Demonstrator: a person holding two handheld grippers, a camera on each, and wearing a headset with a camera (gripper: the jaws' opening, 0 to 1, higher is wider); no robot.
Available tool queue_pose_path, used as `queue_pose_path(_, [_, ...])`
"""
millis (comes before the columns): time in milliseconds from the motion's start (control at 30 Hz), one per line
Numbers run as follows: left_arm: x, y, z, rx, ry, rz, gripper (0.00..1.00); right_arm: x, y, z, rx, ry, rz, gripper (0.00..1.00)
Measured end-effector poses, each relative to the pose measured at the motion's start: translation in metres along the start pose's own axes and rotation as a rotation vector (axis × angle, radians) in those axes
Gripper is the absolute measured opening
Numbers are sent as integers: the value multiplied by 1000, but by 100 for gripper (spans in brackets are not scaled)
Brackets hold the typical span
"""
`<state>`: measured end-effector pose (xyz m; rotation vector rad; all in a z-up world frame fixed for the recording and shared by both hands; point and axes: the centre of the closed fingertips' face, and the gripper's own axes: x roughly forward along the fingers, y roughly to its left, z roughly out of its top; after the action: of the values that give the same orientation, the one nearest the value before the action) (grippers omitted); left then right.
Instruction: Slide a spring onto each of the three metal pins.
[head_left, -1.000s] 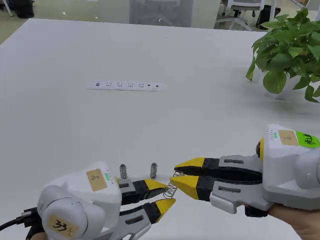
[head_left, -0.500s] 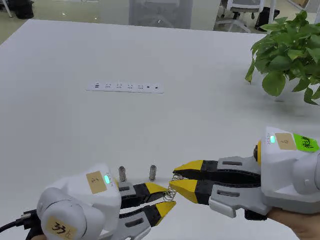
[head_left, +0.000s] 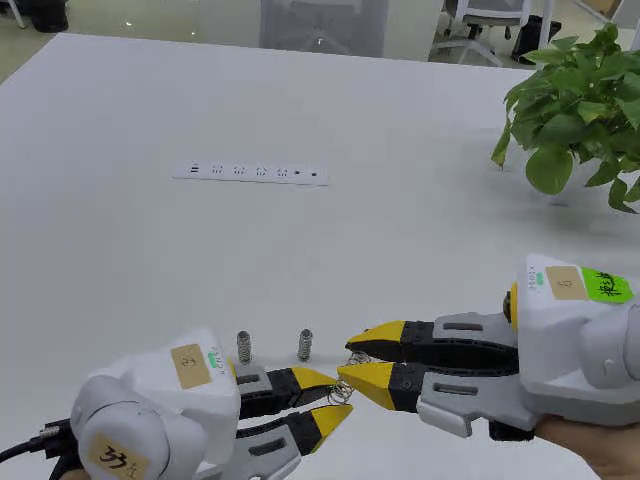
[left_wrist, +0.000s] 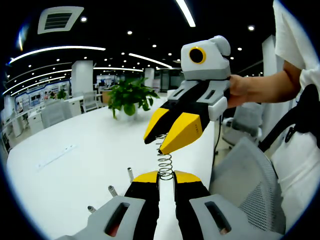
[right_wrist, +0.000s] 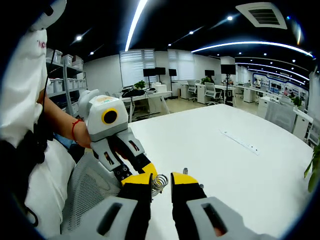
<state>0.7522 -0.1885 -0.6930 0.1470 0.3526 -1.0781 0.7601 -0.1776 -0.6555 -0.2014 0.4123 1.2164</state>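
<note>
A small metal spring (left_wrist: 164, 165) stands between the two grippers. My left gripper (left_wrist: 165, 177) is shut on its lower end. Its top end sits between the narrow jaws of my right gripper (left_wrist: 156, 144), which comes in from above. In the head view the left gripper (head_left: 326, 394) is at the bottom left, the right gripper (head_left: 346, 359) reaches in from the right, and the spring (head_left: 340, 391) shows between their yellow tips. Two pins carrying springs (head_left: 244, 347) (head_left: 306, 344) stand just behind. The right gripper view has the spring (right_wrist: 159, 184) against the left finger of the right gripper (right_wrist: 161, 180).
A white power strip (head_left: 250, 173) lies mid-table. A potted green plant (head_left: 575, 100) stands at the far right. The white table (head_left: 350, 240) stretches wide behind the pins. Three small pins (left_wrist: 112, 190) stand in a row in the left gripper view. Office chairs stand beyond the far edge.
The right gripper has dropped slightly toward the left gripper's tips, and less of the spring shows between them. The two pins with springs have not moved.
</note>
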Motion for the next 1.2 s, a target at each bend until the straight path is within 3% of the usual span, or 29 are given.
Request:
queue_pose_path(167, [0, 1, 0, 0, -5, 0, 10, -1, 3, -3, -23, 41, 43, 21])
queue_pose_path(467, [1, 0, 0, 16, -9, -10, 10, -5, 5, -6, -156, 218, 201, 30])
queue_pose_path(600, [2, 0, 0, 26, -9, -15, 10, -2, 9, -10, -230, 310, 285, 28])
queue_pose_path(867, [3, -1, -2, 28, -14, -24, 10, 4, 12, -17, -328, 436, 386, 23])
queue_pose_path(1200, [3, 0, -2, 29, -25, -32, 10, 6, 15, -23, -382, 516, 455, 15])
